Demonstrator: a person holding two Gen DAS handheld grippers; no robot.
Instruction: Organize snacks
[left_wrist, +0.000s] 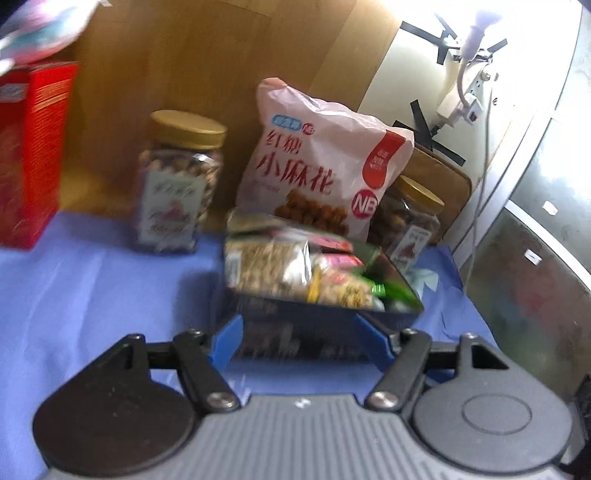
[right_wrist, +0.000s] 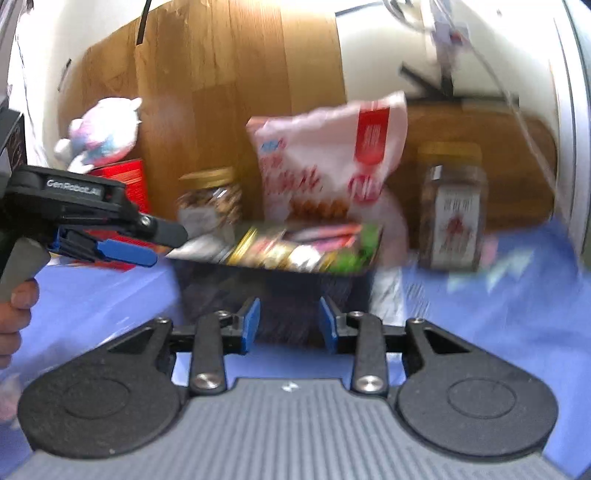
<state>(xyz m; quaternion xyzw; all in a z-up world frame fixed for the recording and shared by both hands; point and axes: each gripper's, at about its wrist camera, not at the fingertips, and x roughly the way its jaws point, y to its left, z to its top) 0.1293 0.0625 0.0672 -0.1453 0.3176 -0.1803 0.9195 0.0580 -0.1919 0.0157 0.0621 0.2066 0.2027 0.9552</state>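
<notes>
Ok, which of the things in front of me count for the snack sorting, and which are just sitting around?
For the job:
- dark box of small snack packets
- pink snack bag
- left gold-lidded jar
- right gold-lidded jar
- red box

Just lying about:
- plush toy
- power strip
- wooden board behind the right jar

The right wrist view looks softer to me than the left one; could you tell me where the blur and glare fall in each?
Right wrist view: motion smear across the pink snack bag, right jar and snack box; the gripper body stays sharp. Left wrist view: milder blur, bag lettering readable, and glare whites out the upper right corner.
</notes>
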